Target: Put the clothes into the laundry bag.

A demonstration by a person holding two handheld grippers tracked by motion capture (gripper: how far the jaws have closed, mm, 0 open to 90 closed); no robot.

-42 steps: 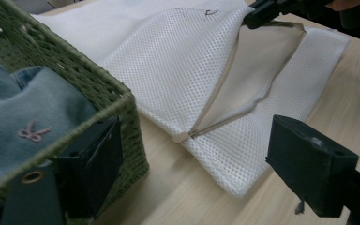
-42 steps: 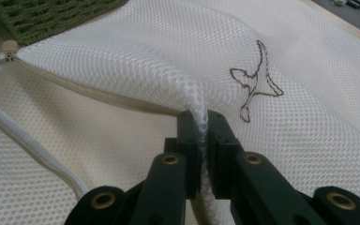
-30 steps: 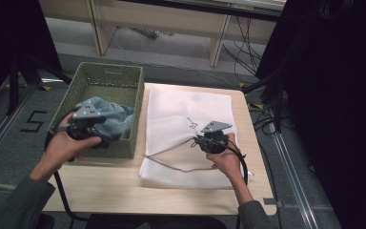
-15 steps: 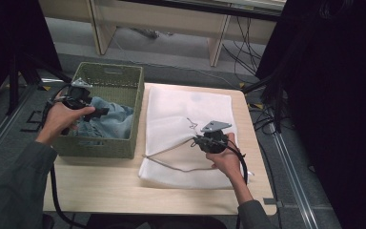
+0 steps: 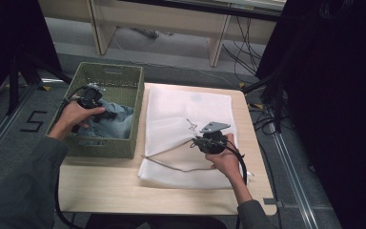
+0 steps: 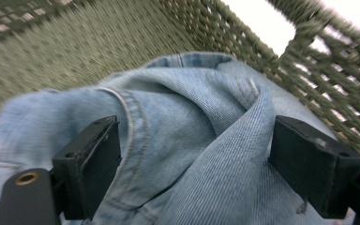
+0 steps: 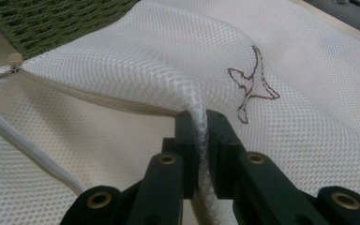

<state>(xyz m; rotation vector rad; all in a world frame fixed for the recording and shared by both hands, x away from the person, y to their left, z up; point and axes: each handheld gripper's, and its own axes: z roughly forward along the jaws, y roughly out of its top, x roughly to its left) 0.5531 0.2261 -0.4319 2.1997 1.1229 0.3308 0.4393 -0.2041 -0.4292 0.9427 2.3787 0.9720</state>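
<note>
The left gripper point(image 6: 192, 173) sits down in the green woven basket point(image 5: 124, 76), its jaws wide apart around soft blue jeans point(image 6: 187, 131) (not squeezing them). The right gripper point(image 7: 199, 140) pinches a fold of the white net bag point(image 7: 136, 51), which lies flat on the wooden table point(image 5: 105, 191). A moment ago the left gripper was farther from the bag.

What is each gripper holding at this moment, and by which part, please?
The right gripper is shut on the white mesh bag, pinching a raised fold of its upper layer beside the open zipper. The left gripper is open, jaws astride the jeans in the basket, holding nothing.
</note>
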